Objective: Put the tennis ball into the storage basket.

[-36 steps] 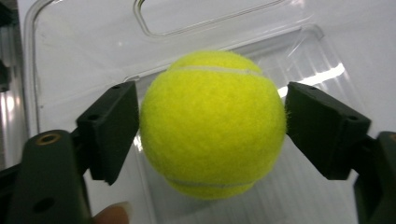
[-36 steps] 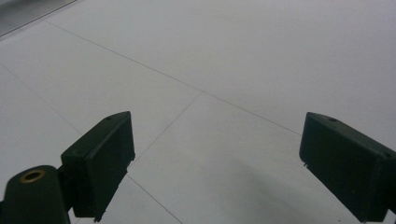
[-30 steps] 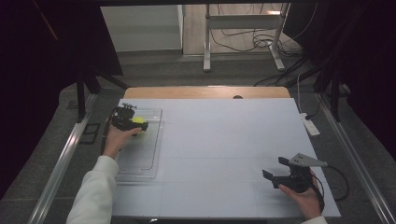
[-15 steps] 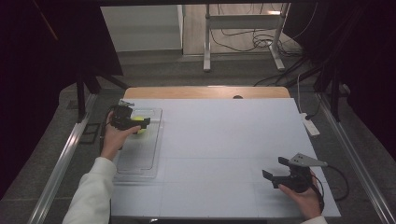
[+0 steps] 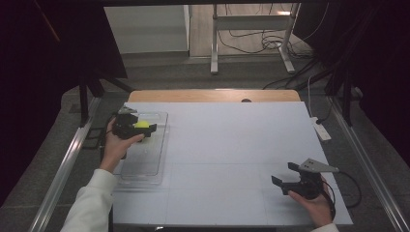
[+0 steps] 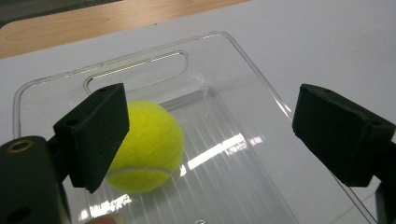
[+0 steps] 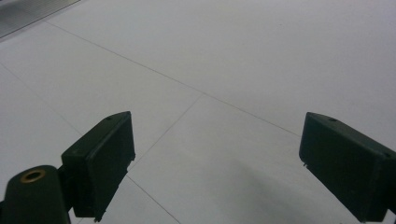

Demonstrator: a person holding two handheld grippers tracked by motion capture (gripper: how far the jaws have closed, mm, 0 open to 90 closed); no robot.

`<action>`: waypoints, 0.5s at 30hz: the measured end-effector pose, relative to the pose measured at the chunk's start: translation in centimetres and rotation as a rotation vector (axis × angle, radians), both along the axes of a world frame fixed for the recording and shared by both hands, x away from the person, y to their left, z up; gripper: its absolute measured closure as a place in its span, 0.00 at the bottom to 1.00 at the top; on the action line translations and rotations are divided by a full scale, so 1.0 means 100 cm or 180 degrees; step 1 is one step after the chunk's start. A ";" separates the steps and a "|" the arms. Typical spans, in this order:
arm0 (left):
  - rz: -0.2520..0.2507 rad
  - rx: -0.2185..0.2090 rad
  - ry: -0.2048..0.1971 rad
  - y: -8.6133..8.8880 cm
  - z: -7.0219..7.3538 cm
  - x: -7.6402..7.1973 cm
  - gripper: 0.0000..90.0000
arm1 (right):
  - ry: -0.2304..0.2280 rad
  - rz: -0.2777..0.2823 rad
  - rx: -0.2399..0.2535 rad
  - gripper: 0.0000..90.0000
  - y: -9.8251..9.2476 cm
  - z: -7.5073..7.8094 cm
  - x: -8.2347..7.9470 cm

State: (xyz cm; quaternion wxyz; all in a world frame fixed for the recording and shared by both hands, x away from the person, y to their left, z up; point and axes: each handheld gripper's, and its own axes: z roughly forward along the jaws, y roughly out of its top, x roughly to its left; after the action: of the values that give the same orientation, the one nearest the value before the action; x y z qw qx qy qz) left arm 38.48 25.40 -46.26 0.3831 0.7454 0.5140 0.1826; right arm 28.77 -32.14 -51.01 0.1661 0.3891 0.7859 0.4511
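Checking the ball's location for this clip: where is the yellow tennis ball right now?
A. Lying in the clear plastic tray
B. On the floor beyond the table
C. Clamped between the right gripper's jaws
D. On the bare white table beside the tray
A: the tennis ball rests on the ribbed floor of the clear tray, with the left gripper open and its right pad well clear of it.

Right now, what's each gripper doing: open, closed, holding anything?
Left gripper: open, holding nothing; jaws have just been closing; the tennis ball lies in the clear tray.
Right gripper: open, empty, over the white table.
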 end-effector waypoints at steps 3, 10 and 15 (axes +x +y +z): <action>-0.0062 -0.0001 -0.0058 -0.001 0.002 -0.005 0.13 | 0.0006 0.0000 0.0012 0.12 -0.001 0.000 0.000; -0.0190 -0.0074 -0.0196 -0.006 0.006 -0.019 0.14 | 0.0030 -0.0003 0.0038 0.12 -0.002 -0.001 0.002; -0.0265 -0.0169 -0.0254 -0.005 0.009 -0.030 0.13 | 0.0050 -0.0011 0.0055 0.12 -0.003 -0.002 0.004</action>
State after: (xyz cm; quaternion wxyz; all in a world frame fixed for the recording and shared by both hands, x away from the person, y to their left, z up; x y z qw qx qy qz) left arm 35.49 24.92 -45.34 0.4302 0.7479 0.4715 0.1823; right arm 29.15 -32.47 -51.23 0.1573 0.3953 0.7825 0.4545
